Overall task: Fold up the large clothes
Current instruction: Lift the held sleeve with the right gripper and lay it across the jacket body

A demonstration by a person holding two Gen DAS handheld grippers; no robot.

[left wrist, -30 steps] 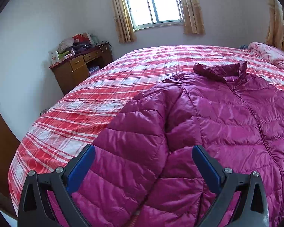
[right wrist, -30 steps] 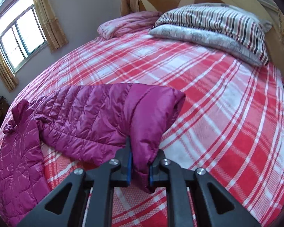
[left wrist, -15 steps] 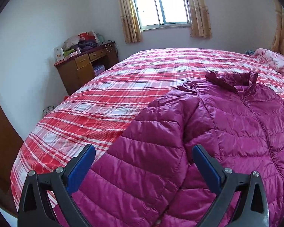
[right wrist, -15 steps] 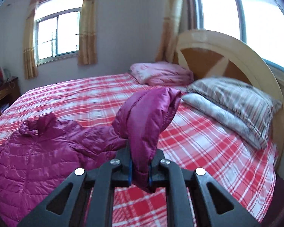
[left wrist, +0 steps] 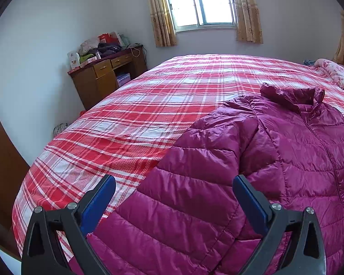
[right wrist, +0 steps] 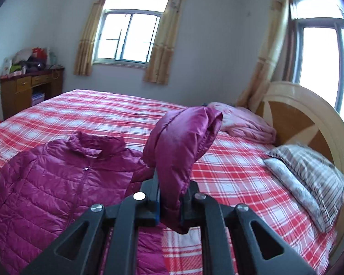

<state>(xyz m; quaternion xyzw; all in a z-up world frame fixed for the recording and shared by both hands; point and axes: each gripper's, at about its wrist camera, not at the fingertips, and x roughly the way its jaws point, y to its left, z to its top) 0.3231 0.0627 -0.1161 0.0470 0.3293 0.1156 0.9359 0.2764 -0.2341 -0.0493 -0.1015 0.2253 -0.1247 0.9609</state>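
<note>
Lifted sleeve [right wrist: 183, 146], clamped in right hand-held gripper [right wrist: 170, 202], shows only there.

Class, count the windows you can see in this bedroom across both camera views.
2. One curtained sliding window is on the far wall beyond the red plaid bed; a second tall window is beside the round wooden headboard. Others may lie out of view.

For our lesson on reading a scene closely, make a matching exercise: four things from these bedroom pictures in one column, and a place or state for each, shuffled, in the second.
Things:
1. jacket sleeve
2. left gripper
3. striped pillow
4. wooden desk

Places or states:
A. against the wall near the window
B. open above the jacket
C. by the headboard
D. clamped in the right gripper, lifted off the bed

Pairs: 1-D, 2-B, 3-C, 4-A
</note>
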